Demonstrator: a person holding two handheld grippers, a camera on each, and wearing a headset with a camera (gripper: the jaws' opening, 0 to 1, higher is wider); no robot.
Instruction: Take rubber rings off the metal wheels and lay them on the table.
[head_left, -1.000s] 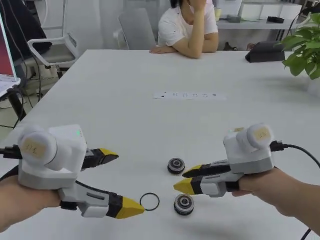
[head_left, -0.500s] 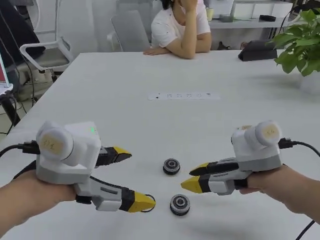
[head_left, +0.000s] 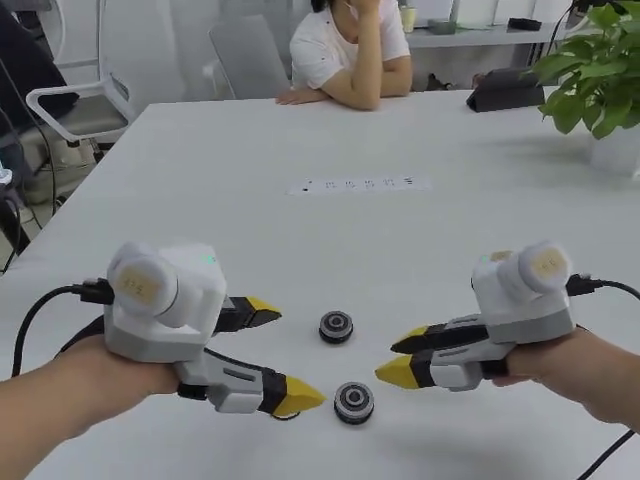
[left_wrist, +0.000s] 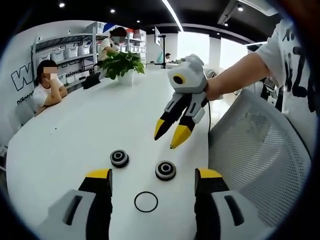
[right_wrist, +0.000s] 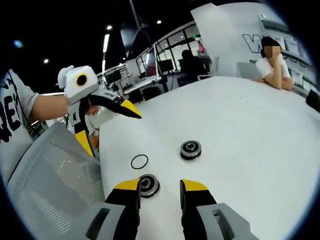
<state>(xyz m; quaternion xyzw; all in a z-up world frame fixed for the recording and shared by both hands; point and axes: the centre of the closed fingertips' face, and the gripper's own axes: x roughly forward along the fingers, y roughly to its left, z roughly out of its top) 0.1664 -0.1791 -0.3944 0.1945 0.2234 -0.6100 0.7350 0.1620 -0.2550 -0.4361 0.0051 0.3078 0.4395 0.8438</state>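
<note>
Two metal wheels with black rubber rings lie on the white table (head_left: 200, 180): the far wheel (head_left: 336, 327) and the near wheel (head_left: 353, 401). A loose black rubber ring (left_wrist: 146, 201) lies flat in front of my left gripper (left_wrist: 152, 175), which is open wide and empty. In the head view the left gripper (head_left: 290, 355) has its lower jaw over that ring. My right gripper (head_left: 392, 360) is open with a narrow gap, pointing left at the wheels. In the right gripper view the near wheel (right_wrist: 148, 185) sits just past the tips of my right gripper (right_wrist: 160, 186), with the far wheel (right_wrist: 190, 149) and the ring (right_wrist: 139, 161) beyond.
A flush strip of sockets (head_left: 360, 184) lies mid-table. A person (head_left: 350, 55) sits at the far end, elbow on the table. A potted plant (head_left: 590, 70) stands at the right, and a black case (head_left: 510, 92) at the back right. A mesh chair back (left_wrist: 255, 165) is beside the near edge.
The head camera has shifted. My left gripper has moved right toward the wheels, so its lower jaw now covers the loose ring. The right gripper has drawn slightly back from the near wheel.
</note>
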